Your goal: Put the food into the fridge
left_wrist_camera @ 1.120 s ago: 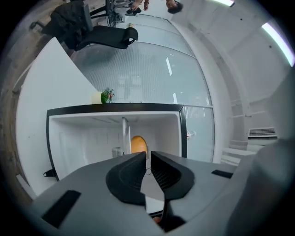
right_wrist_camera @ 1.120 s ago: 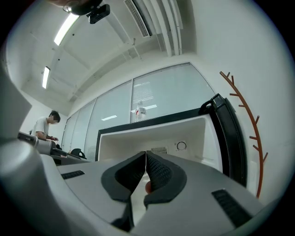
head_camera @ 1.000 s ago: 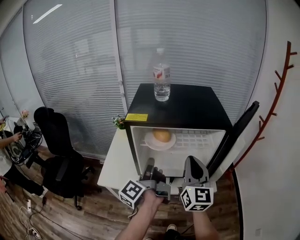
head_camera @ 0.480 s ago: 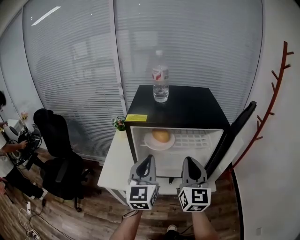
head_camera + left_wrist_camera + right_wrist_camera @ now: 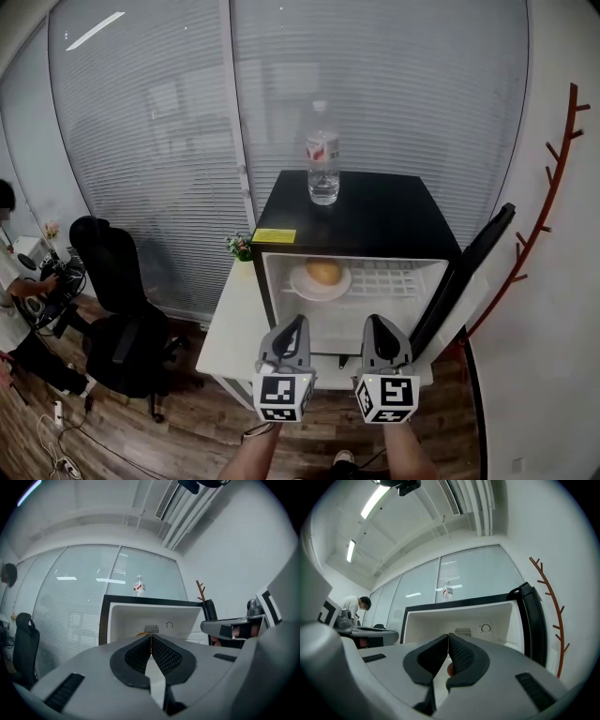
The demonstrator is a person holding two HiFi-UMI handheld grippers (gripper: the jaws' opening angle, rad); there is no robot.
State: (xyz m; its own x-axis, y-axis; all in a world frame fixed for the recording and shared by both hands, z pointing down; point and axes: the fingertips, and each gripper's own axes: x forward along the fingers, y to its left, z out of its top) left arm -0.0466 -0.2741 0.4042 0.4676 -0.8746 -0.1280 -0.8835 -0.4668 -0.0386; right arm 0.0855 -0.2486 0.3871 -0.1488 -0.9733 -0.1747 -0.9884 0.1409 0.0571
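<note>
A small black fridge stands with its door swung open to the right. On its upper shelf a round golden bun lies on a white plate. A water bottle stands on the fridge top. My left gripper and right gripper hang side by side just in front of the open compartment, below the shelf. Both are shut with nothing between the pads, as the left gripper view and the right gripper view show. Both views look up into the white interior.
A white table adjoins the fridge's left side, with a small plant at its back. A black office chair and a person are at far left. A red coat rack stands against the right wall. Window blinds run behind.
My left gripper has turned from a tilted pose to upright and now stands level beside the right one. The right gripper has barely moved. The person at far left has shifted.
</note>
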